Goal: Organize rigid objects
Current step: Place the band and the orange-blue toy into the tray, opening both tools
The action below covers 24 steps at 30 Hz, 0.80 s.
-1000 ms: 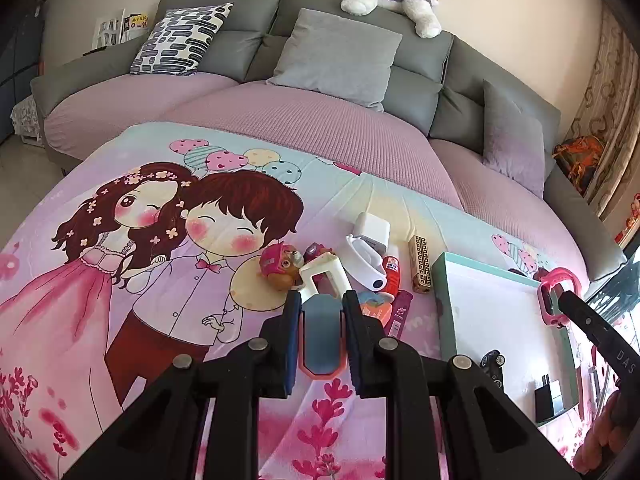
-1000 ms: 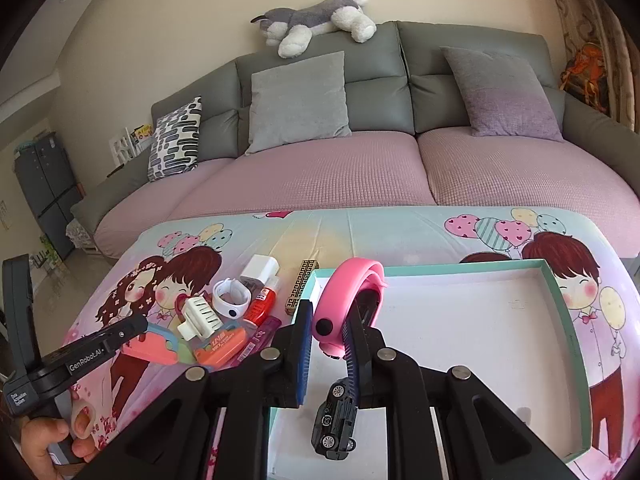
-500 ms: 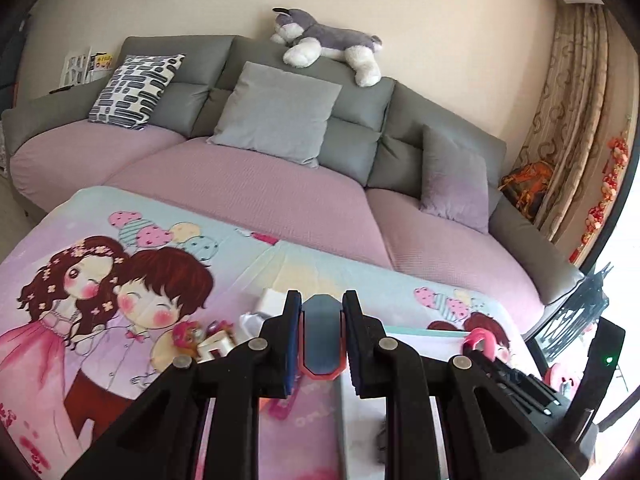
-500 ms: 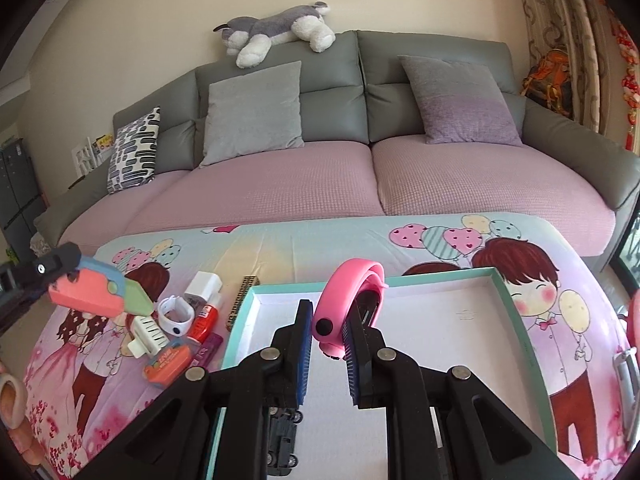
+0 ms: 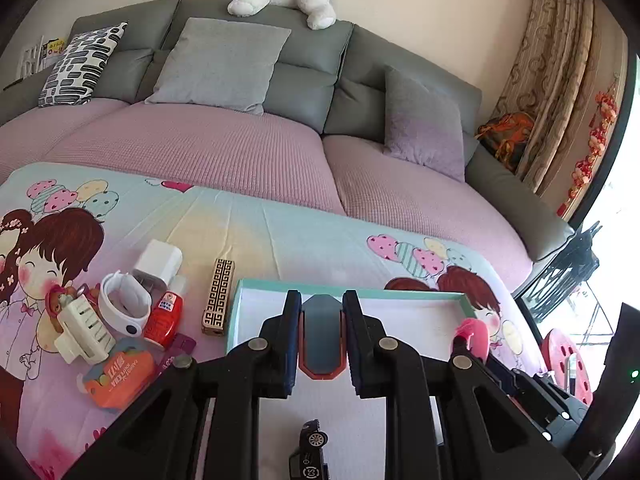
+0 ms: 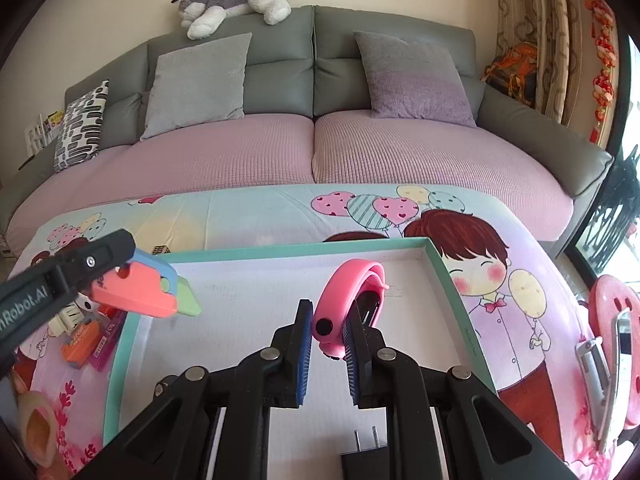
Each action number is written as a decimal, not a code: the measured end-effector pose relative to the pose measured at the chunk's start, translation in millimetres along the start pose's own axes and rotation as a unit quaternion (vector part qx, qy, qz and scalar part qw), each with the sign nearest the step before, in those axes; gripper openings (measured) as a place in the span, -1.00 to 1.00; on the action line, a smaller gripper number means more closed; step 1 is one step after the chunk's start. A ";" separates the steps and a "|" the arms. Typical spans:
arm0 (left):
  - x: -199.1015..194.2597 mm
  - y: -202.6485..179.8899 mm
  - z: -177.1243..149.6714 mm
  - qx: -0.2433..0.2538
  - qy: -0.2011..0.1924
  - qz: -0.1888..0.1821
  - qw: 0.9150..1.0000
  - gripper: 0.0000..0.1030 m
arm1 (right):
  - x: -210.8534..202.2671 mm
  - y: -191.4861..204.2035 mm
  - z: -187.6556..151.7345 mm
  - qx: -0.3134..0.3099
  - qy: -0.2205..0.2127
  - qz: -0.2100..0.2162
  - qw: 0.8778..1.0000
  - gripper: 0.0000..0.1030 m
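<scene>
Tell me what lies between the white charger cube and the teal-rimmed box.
In the left wrist view, a gold patterned bar lies on the cloth between the white charger cube and the teal-rimmed box.

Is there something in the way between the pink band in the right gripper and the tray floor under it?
Nothing visible. The pink band, held by the right gripper, hangs over bare white floor of the tray. The black plug lies nearer the camera, and the left gripper's coral block is off to the left.

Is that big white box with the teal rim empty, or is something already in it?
Not empty. The white box with the teal rim already holds a small black toy car, and a black two-pin plug.
</scene>
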State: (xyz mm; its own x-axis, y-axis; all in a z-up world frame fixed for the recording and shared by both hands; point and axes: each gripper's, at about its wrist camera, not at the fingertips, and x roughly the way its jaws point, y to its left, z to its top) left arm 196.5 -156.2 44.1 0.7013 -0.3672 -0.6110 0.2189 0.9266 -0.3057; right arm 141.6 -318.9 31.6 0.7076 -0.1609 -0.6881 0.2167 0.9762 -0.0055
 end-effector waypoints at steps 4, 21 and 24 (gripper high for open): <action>8.9 -2.5 -12.1 0.010 0.004 0.019 1.000 -0.58 | 6.9 -1.9 -3.8 0.000 0.016 -0.005 1.000 -0.68; -1.0 -10.6 -9.4 0.019 0.033 0.070 0.997 -0.03 | 10.5 -12.9 -4.4 0.034 0.044 0.013 0.998 -0.05; -2.5 -6.1 -7.4 0.014 0.034 0.096 0.995 0.23 | 6.1 -13.7 -2.5 0.032 0.040 0.012 0.999 0.21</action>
State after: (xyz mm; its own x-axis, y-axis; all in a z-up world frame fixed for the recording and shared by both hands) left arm 188.4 -161.6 42.1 0.6841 -0.1861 -0.7052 0.1036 0.9819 -0.1587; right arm 141.3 -332.9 25.6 0.6572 -0.1237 -0.7435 0.2451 0.9679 0.0556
